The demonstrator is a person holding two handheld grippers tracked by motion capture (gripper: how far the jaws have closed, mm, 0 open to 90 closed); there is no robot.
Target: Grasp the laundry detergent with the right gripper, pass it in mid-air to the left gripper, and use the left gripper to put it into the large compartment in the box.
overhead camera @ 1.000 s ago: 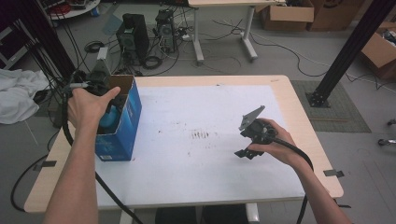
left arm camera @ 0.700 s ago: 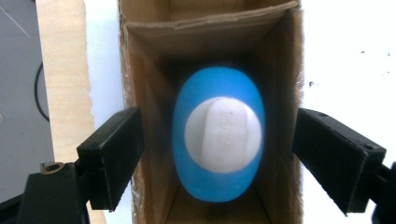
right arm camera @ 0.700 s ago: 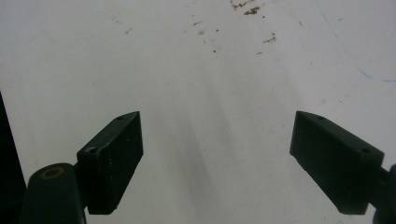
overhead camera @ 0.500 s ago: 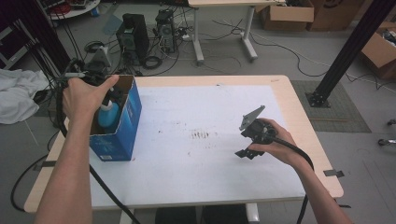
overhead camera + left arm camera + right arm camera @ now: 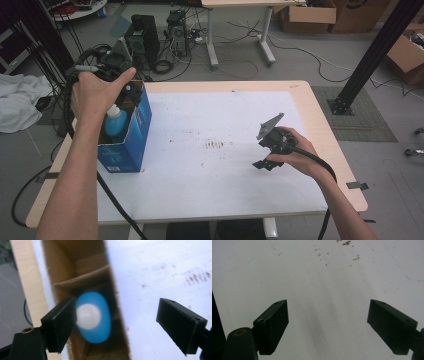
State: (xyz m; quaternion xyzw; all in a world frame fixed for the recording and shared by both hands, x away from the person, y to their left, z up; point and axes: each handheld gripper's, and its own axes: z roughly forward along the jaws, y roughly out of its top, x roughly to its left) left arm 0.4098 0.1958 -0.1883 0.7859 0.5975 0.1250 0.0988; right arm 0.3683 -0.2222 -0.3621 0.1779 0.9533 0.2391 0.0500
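Left tool (image 5: 117, 327) hangs over the open top of the blue box (image 5: 131, 145), jaws spread wide w/ nothing between them. The bottle (image 5: 93, 316), blue w/ a white cap, stands upright inside the box at the far-left part of the counter (image 5: 310, 100); in the high view its cap and shoulder (image 5: 115, 122) show just under the left hand (image 5: 97, 95).

Judgement: step in hand is reaching in to grab the bottle by the neck. In the left gripper view one jaw sits right at the cap's edge, the other is way out over the white counter sheet, outside the box wall. So the tool isn't centred: shift it toward the box's outer side until the cap sits midway betw. the jaws, and turn or narrow it so both jaws clear the cardboard walls. Then go straight down, close below the cap, lift vertical so the bottle doesn't drag the box.

Right tool (image 5: 329, 327) is wide open too, empty, low over bare counter at near right, well apart from the box. Could steady the box if it tips.
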